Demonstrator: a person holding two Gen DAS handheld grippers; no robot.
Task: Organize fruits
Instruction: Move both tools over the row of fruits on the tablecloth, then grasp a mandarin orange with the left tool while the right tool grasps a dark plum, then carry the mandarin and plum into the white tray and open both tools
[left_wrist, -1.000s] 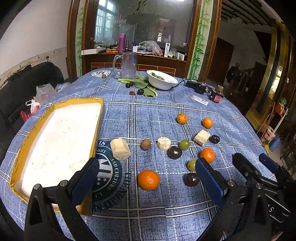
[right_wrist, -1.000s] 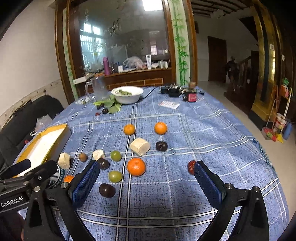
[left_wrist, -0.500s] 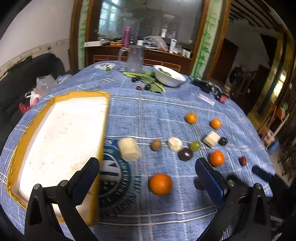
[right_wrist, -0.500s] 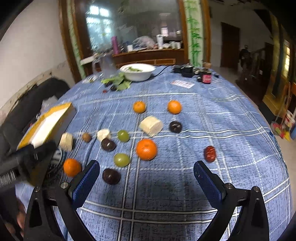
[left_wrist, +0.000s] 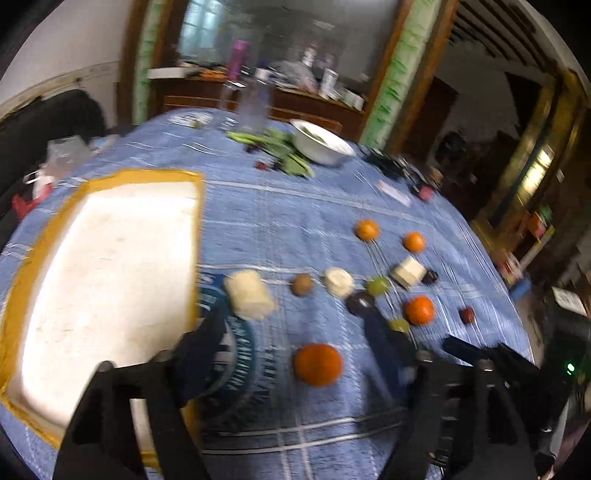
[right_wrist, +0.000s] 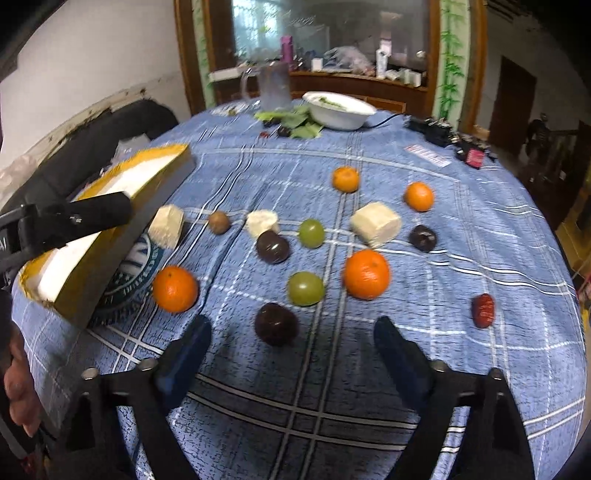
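The desk with the blue cloth carries a white tray at its left side and loose fruits beside it. The left tool is closing with the orange between its jaws, not yet pinched. The right tool is closing around a dark plum (also untouched). Each should center its fruit and squeeze softly.

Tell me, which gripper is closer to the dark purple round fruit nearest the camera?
Right. The right gripper is closing just short of the dark purple round fruit, nothing between its fingers. The left gripper, also closing, frames the large orange instead.
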